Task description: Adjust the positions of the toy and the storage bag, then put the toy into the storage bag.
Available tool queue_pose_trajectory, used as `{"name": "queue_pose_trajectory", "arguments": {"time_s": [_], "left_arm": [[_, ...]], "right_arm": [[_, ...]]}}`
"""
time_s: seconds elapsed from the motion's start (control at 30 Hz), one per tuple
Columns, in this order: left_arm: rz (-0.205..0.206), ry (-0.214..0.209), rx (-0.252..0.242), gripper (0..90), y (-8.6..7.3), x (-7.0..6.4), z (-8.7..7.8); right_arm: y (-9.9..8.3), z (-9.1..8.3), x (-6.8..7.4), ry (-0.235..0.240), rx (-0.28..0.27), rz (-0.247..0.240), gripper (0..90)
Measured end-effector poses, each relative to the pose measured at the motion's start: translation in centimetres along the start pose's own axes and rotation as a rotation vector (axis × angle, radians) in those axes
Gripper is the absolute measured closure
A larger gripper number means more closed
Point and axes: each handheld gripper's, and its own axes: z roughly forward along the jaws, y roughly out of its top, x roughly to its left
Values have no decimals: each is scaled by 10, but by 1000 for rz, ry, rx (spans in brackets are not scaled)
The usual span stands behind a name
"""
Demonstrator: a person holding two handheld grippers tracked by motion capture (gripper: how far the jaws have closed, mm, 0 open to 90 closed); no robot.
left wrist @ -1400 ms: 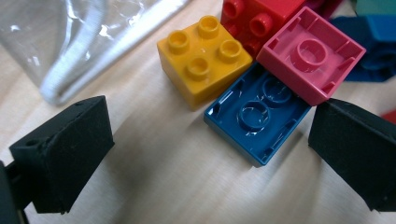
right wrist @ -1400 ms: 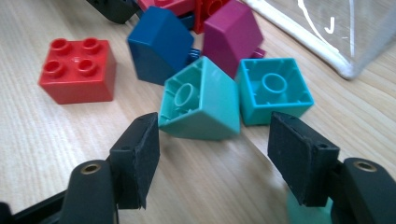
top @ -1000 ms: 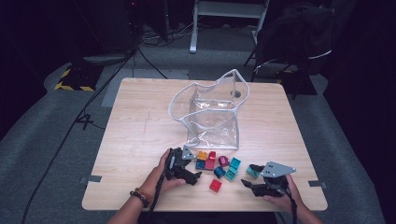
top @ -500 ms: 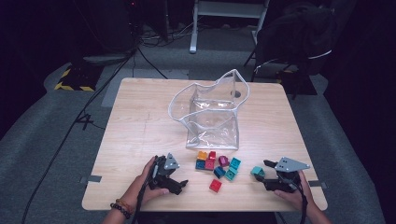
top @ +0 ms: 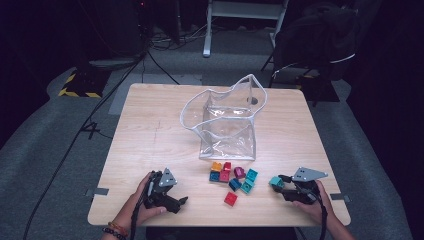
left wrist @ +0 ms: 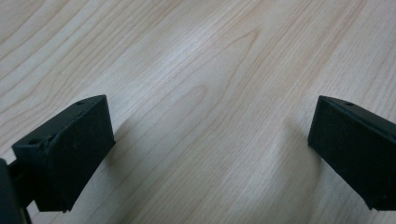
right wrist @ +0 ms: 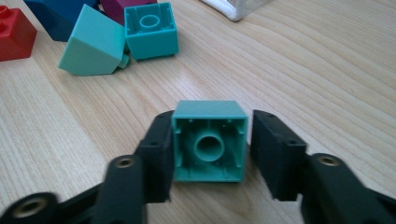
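A teal block (right wrist: 209,140) lies on its side between the jaws of my right gripper (right wrist: 211,151), hollow underside toward the camera. The left jaw touches it and a thin gap shows at the right jaw. From above, that teal block (top: 275,181) sits at the tips of the right gripper (top: 283,186) near the table's front right. My left gripper (top: 181,201) rests at the front left, jaws wide apart over bare wood (left wrist: 210,116), with nothing between them. A cluster of several blocks (top: 234,177) lies in front of a clear plastic bag (top: 227,120).
A single red block (top: 230,198) lies apart, nearer the front edge. Two teal blocks (right wrist: 116,39), a blue one and a red one sit just beyond the right gripper. The table's front edge (top: 215,222) is close to both hands.
The left gripper has pulled away from the block cluster to the left and toward the front edge. The right gripper shifted slightly right, the teal block staying at its tips.
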Motion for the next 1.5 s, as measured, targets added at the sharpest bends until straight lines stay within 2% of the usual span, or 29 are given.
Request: {"name": "queue_pose_trajectory", "arguments": {"time_s": [0.17,0.23,0.5,0.67,0.87,1.13,1.5], "left_arm": [[-20,15,-3,4,-3,2,-2],[-41,28,-4,4,-4,3,-3],[-50,38,-4,9,-6,8,-6],[-66,44,-7,9,-6,10,-5],[-62,44,-5,8,-6,11,-5],[-62,45,-4,3,-6,11,-5],[-65,52,-6,2,-6,12,-5]], "right_arm": [[1,1,-2,1,-2,-16,591],[1,1,-5,-12,-6,-5,591],[5,-2,-10,-27,-30,1,591],[6,-6,-18,-29,-57,26,592],[10,-13,-19,-45,-82,27,592],[14,-12,-20,-45,-91,25,592],[36,-22,-26,-52,-135,20,592]]}}
